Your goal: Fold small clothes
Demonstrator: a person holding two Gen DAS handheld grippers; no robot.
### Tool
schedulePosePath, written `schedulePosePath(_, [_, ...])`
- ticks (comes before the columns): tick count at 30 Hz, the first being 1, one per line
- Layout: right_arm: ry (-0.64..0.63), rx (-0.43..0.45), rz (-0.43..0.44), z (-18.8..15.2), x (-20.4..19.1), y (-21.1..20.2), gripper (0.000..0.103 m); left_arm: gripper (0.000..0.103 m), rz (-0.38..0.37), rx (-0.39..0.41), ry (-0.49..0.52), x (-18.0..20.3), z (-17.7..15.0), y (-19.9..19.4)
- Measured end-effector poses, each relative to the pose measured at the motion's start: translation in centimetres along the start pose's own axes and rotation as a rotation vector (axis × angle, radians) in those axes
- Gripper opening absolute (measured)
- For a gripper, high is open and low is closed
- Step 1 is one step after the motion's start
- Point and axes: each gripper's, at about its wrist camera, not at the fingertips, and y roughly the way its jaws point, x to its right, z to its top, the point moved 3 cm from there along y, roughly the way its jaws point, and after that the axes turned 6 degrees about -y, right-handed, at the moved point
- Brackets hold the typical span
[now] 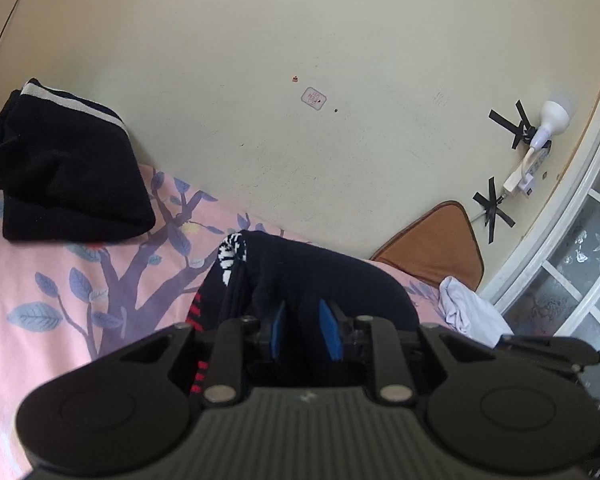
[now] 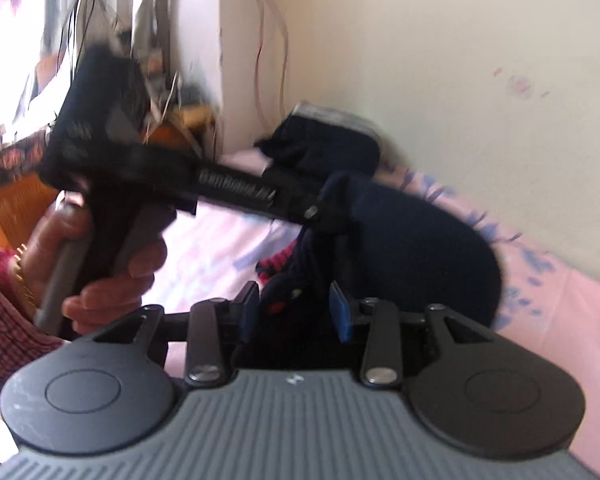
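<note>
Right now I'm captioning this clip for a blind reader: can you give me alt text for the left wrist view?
The left tongs grip a dark navy garment with red and white pattern, above a pink floral bedsheet. A folded black garment lies at left by a cream wall; crumpled white cloth sits right.

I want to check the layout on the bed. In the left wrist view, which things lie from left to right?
Folded black garment → dark sock with red marks, between the left gripper fingers → brown cushion → crumpled white cloth → white lamp taped to the wall.
</note>
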Motion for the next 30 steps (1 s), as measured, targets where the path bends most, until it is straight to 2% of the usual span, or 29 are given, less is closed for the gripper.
schedulePosePath(4, [0.061, 0.041, -0.124, 2.0, 3.5, -0.2, 0.041, 0.020, 0.014, -0.001, 0.027, 0.6, 0.8, 0.2])
schedulePosePath(6, [0.111, -0.001, -0.120, 1.8, 5.6, 1.6, 0.041, 0.019, 0.028, -0.018, 0.033, 0.7, 0.9, 0.7])
schedulePosePath(8, [0.101, -0.095, -0.131, -0.5, 6.9, 4.4, 0.041, 0.016, 0.093, -0.093, 0.041, 0.4, 0.2, 2.6])
schedulePosePath(9, [0.079, -0.127, -0.163, -1.8, 7.1, 5.9, 0.041, 0.005, 0.121, -0.166, 0.034, -0.2, -0.7, 4.1])
schedulePosePath(10, [0.066, -0.120, -0.203, -2.5, 7.4, 6.5, 0.042, 0.005, 0.124, -0.196, 0.034, -0.6, -1.7, 5.2])
schedulePosePath(11, [0.093, -0.117, -0.213, -2.5, 7.6, 6.7, 0.043, 0.006, 0.118, -0.159, 0.055, -0.6, -2.4, 5.1])
schedulePosePath(12, [0.109, -0.125, -0.214, -2.4, 7.5, 6.6, 0.043, 0.006, 0.129, -0.154, 0.065, -0.4, -2.5, 4.9])
schedulePosePath(15, [0.012, -0.124, -0.242, -2.5, 6.2, 6.5, 0.044, 0.006, 0.142, -0.162, 0.059, -0.3, -2.4, 4.6])
schedulePosePath(17, [-0.007, -0.113, -0.252, -2.3, 6.1, 6.6, 0.045, 0.006, 0.140, -0.160, 0.042, -0.3, -2.3, 4.2])
schedulePosePath(18, [-0.005, -0.088, -0.239, -2.1, 6.1, 6.2, 0.046, 0.006, 0.140, -0.159, 0.042, -0.2, -2.2, 3.8])
schedulePosePath(19, [0.016, -0.057, -0.214, -1.9, 6.2, 5.5, 0.053, 0.007, 0.138, -0.157, 0.049, 0.0, -2.1, 3.2])
schedulePosePath(20, [0.058, -0.017, -0.192, -1.9, 6.4, 4.5, 0.062, 0.013, 0.132, -0.144, 0.058, 0.1, -1.9, 2.2])
schedulePosePath(21, [0.109, 0.031, -0.176, -2.1, 6.7, 3.1, 0.068, 0.028, 0.125, -0.123, 0.066, 0.3, -1.6, 1.3])
schedulePosePath(22, [0.161, 0.081, -0.165, -2.6, 7.0, 1.6, 0.081, 0.039, 0.117, -0.098, 0.072, 0.4, -1.4, 0.2])
schedulePosePath(23, [0.216, 0.124, -0.157, -3.2, 7.4, 0.0, 0.088, 0.065, 0.120, -0.072, 0.077, 0.5, -1.2, -0.7])
schedulePosePath(24, [0.274, 0.146, -0.144, -4.0, 7.8, -1.2, 0.089, 0.081, 0.126, -0.056, 0.082, 0.4, -1.1, -1.3])
schedulePosePath(26, [0.377, 0.146, -0.110, -6.0, 8.7, -2.6, 0.089, 0.088, 0.120, -0.062, 0.071, 0.0, -1.0, -1.6])
schedulePosePath(30, [0.565, 0.099, -0.039, -9.7, 10.0, -2.4, 0.089, 0.096, 0.085, -0.155, -0.039, -1.6, -2.4, 0.4])
